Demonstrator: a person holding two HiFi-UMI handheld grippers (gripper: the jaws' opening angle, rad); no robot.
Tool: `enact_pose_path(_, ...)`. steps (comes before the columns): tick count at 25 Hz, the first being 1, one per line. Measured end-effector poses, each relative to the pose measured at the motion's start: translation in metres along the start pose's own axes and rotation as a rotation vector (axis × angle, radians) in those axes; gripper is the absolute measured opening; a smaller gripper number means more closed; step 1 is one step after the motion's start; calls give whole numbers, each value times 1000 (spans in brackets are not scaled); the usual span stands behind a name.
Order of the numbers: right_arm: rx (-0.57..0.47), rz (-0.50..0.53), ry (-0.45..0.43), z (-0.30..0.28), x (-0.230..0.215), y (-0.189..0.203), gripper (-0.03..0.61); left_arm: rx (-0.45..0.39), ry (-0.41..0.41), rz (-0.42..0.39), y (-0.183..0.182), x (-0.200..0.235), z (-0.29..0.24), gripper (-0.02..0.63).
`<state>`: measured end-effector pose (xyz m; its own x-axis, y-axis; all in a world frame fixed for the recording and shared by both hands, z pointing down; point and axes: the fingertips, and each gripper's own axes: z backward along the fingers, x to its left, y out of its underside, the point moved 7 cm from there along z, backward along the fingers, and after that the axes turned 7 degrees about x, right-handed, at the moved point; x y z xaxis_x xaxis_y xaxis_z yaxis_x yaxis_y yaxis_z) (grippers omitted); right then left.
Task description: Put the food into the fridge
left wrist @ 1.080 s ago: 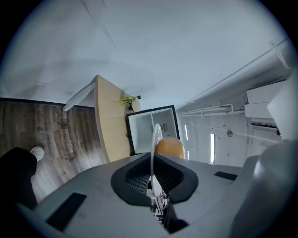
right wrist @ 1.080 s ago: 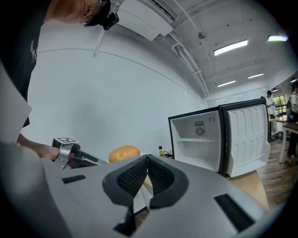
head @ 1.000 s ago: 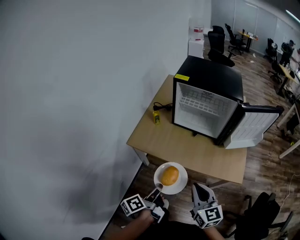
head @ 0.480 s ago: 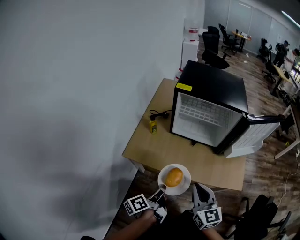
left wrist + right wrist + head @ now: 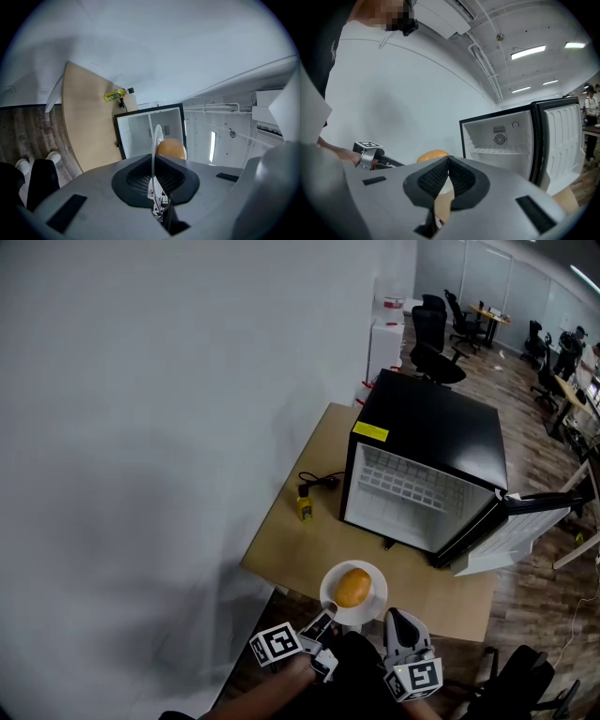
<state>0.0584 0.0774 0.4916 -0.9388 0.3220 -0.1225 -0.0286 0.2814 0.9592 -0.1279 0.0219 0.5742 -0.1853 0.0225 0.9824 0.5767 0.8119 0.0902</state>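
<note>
A white plate (image 5: 368,610) carries a round orange-brown piece of food (image 5: 352,587). My left gripper (image 5: 324,619) is shut on the plate's near rim and holds it above the table's front edge. In the left gripper view the plate (image 5: 155,140) shows edge-on between the jaws, the food (image 5: 171,148) beside it. My right gripper (image 5: 398,622) hangs shut just right of the plate, nothing in it. The black mini fridge (image 5: 431,442) stands on the wooden table (image 5: 300,549), its door (image 5: 511,532) swung open to the right, its white inside (image 5: 506,140) bare.
A small yellow object (image 5: 304,506) and a black cable (image 5: 322,481) lie on the table left of the fridge. A white wall runs along the left. Office chairs (image 5: 433,338) and desks stand on the wooden floor behind.
The plate with the food has come a little forward, from short of the table to over its front edge. Both grippers moved along with it; the left grip is unchanged.
</note>
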Motion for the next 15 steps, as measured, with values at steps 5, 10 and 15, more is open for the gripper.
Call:
enact_pose_path(5,2,-13,17,-25,-35,-19,60,6,7,-9,-17,-11,-37,18)
enact_pose_path(10,-45,-27,26,-50,-67,-48,60,9,14,-10,-41,-17,-73,18)
enact_pose_path(15,-3,-12,64,-69,-86,-54,60,14,15,-13,-56,-13,-98,18)
